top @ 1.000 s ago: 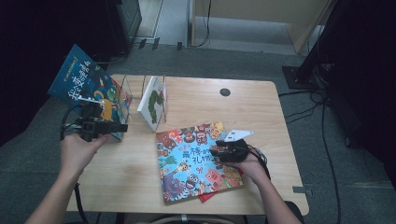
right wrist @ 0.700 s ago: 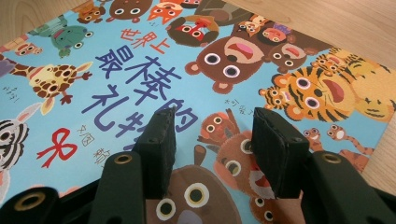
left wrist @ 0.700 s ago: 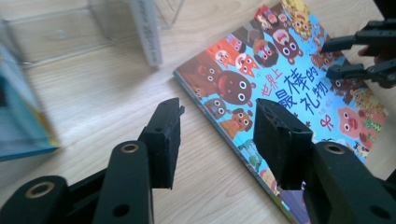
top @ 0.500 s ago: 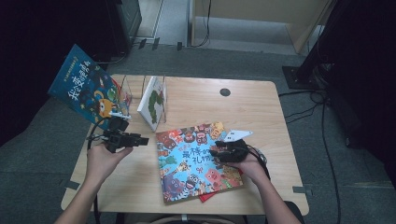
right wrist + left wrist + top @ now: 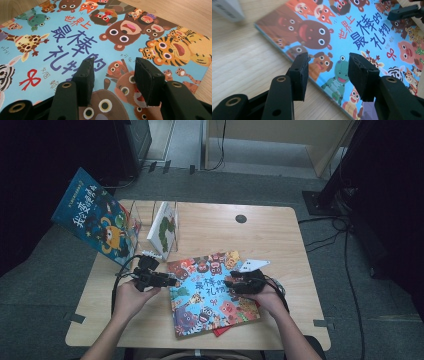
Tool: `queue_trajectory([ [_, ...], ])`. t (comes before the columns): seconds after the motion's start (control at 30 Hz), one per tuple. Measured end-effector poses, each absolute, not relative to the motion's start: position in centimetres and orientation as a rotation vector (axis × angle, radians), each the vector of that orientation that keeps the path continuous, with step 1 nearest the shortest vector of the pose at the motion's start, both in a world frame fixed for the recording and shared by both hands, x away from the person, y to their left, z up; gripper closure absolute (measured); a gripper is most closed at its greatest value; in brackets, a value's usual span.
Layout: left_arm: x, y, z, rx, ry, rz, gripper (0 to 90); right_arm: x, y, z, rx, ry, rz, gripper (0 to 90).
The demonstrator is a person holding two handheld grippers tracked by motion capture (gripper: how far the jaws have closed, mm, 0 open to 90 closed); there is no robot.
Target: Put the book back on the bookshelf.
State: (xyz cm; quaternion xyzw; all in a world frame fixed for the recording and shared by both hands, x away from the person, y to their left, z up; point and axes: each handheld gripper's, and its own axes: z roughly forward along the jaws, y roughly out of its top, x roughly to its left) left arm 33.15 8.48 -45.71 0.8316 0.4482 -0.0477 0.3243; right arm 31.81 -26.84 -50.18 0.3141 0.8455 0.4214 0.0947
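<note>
Table [image 5: 280,245]: L gripper [image 5: 167,281] dropped beside book [image 5: 212,292].

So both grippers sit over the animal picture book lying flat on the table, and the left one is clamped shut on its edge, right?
Not quite. The left gripper is open: in the left gripper view its fingers stand apart above the picture book, gripping nothing. The rest is right.

A light wooden table [image 5: 280,235] is standing on grey floor, a dark round cable port [image 5: 241,218] sitting in its far middle. A colourful animal picture book [image 5: 212,292] is lying flat near the front centre, resting on a red book [image 5: 220,331] peeking out at its near edge. At the far left a clear wire book rack [image 5: 150,217] is holding a white book [image 5: 164,227] upright.
</note>
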Motion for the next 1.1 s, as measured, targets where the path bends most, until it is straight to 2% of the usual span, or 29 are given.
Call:
queue_trajectory([
  [0.43, 33.4, 7.7, -47.5, 2.167, 1.165, -0.158, 52.1, 31.7, -26.9, -50.1, 0.956, 2.511, 1.252, 53.0],
  [0.67, 33.0, 7.4, -47.7, 2.197, 1.095, -0.095, 51.8, 31.7, -27.0, -50.1, 1.008, 2.506, 1.264, 54.4],
  [0.77, 32.9, 7.6, -47.9, 2.154, 1.112, -0.127, 46.9, 31.7, -27.1, -50.0, 1.025, 2.504, 1.267, 54.6],
  [0.83, 32.9, 7.8, -48.0, 2.133, 1.115, -0.148, 46.9, 31.7, -27.1, -50.0, 1.027, 2.501, 1.268, 54.8],
  [1.07, 32.6, 7.8, -48.1, 2.148, 1.065, -0.097, 47.6, 31.3, -27.5, -50.1, 1.027, 2.481, 1.264, 61.0],
  [1.1, 32.8, 8.0, -48.2, 2.141, 1.077, -0.103, 50.0, 31.2, -27.7, -50.1, 1.042, 2.473, 1.261, 64.4],
])
